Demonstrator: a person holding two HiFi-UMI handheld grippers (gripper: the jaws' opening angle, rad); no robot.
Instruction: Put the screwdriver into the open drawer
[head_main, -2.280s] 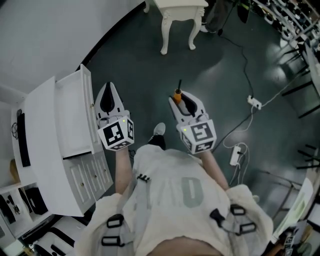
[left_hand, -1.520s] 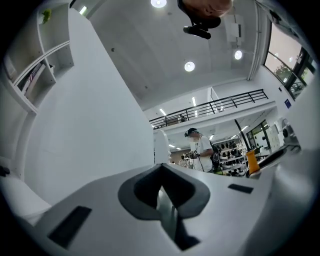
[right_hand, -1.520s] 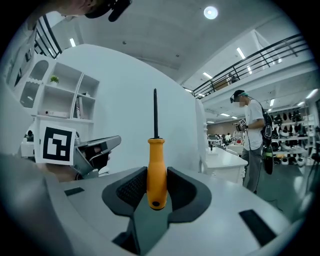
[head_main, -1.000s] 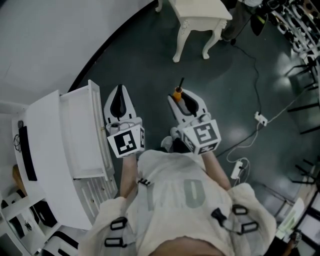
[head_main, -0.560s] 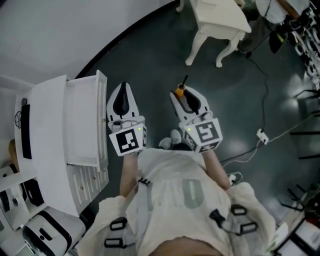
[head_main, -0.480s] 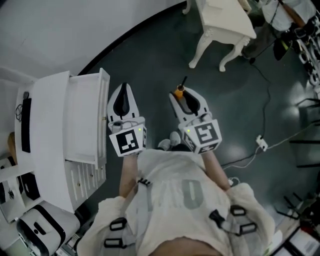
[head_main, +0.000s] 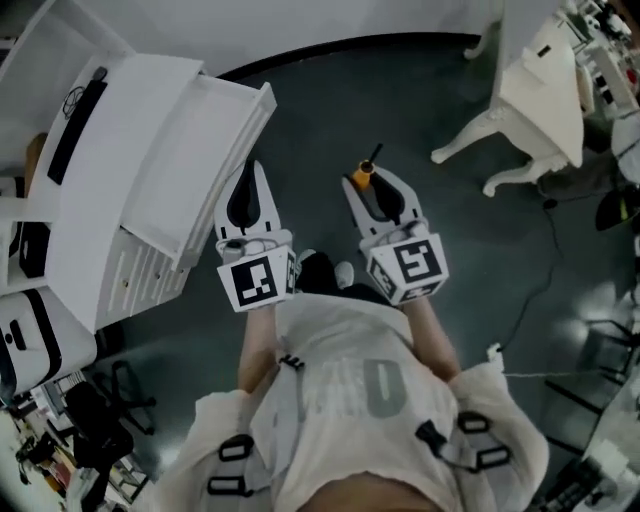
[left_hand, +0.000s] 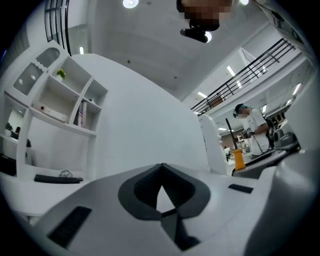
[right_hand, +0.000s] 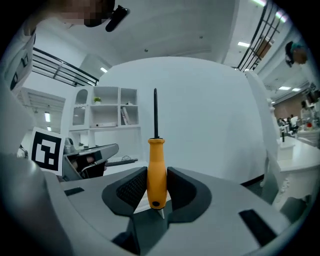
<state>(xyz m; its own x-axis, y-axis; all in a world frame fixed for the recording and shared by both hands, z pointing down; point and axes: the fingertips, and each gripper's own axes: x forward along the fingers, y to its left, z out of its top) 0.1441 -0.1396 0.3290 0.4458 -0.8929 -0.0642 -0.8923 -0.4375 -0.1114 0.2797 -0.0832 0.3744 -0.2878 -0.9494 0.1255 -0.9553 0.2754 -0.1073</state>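
Right tongs (head_main: 375, 190) pinch screwdriver (right_hand: 156, 170) handle, shaft pointing ahead; open drawer (head_main: 195, 160) lies left, beyond pressed-together, empty left tongs (head_main: 247, 175).

Open drawer (head_main: 198, 150) free above, its front beside the left tool (head_main: 248, 172)

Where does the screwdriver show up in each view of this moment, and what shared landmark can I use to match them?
Head view: the screwdriver is at centre, its orange handle at the right gripper tips, shaft pointing up-frame.
Left gripper view: small, right of centre, mid-height.
Right gripper view: dead centre, upright between the jaws.
Shared landmark: white shelf unit, far left, upper left, left of centre.
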